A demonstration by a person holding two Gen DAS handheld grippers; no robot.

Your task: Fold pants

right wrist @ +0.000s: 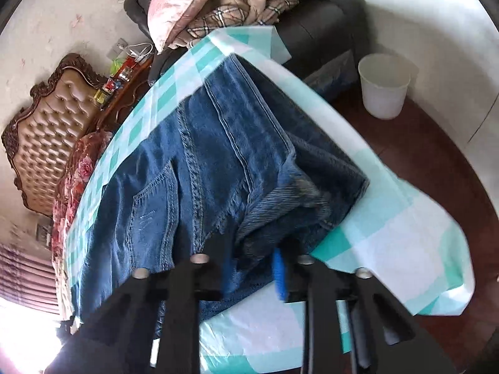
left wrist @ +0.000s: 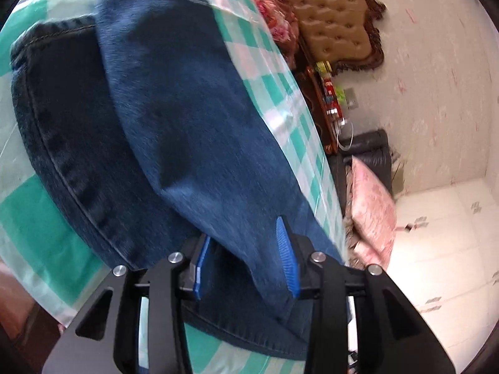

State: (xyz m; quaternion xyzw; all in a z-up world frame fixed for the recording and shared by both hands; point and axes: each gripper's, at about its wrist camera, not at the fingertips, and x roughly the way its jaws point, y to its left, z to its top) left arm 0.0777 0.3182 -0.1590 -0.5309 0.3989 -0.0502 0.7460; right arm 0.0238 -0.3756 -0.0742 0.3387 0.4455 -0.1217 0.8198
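Walls are papered pale with faint pink marks. A tufted tan headboard in carved dark wood is set against the wall. A dark leather sofa is loaded with a pink cushion and a plaid blanket. White floor tiles are brightly lit. A white bin is placed on dark red flooring. Strong glare is noted at lower left in the right view.
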